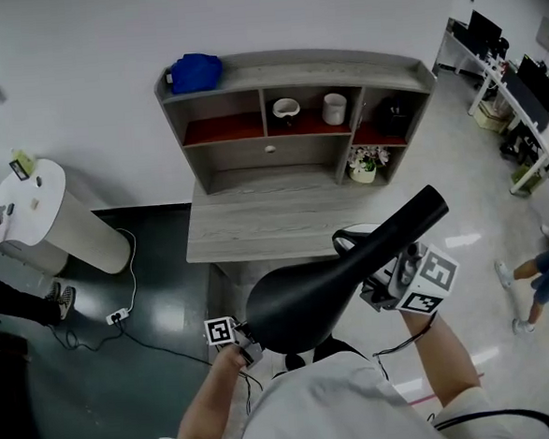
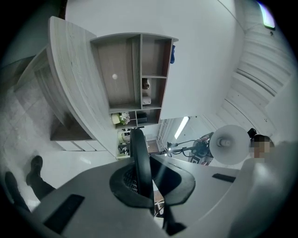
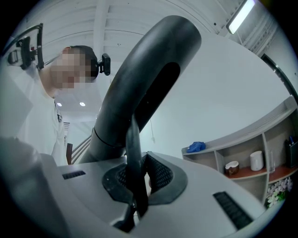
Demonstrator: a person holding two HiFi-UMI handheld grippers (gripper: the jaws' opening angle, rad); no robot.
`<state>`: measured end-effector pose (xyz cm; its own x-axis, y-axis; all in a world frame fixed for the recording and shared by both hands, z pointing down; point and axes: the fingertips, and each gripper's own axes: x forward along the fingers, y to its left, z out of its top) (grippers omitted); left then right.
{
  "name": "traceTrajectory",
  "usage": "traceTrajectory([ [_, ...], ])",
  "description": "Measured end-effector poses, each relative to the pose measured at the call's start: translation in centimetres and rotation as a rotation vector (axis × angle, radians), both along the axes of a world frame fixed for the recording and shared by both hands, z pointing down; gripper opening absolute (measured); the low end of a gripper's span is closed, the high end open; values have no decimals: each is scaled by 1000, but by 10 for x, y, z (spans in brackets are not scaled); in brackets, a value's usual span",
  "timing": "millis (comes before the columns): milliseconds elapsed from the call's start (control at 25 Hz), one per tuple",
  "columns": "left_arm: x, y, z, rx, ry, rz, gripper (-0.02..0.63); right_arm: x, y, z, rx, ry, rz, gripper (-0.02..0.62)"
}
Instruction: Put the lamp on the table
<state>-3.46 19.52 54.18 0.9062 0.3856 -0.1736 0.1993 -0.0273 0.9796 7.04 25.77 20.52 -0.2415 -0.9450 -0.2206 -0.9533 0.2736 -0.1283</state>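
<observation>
Closest to you is the black lamp, lying slantwise in the air just in front of the tabletop's near edge and not resting on it. You hold it at both ends. The left tongs are clamped on a thin black rim at its broad lower end, and the right tongs are closed on a thin edge of its narrower upper part. Beyond it the grey tabletop lies bare, with a shelf unit at its back. On that unit are a blue cloth, two cups and a small flower pot.
</observation>
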Motion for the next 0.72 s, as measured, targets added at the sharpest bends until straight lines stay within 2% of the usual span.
traceTrajectory([
  [240, 15, -30, 12, -17, -22, -53, 8, 26, -44, 12, -22, -23, -45, 17],
  [720, 80, -108, 27, -25, -37, -234, 8, 103, -153, 28, -43, -39, -252, 17],
])
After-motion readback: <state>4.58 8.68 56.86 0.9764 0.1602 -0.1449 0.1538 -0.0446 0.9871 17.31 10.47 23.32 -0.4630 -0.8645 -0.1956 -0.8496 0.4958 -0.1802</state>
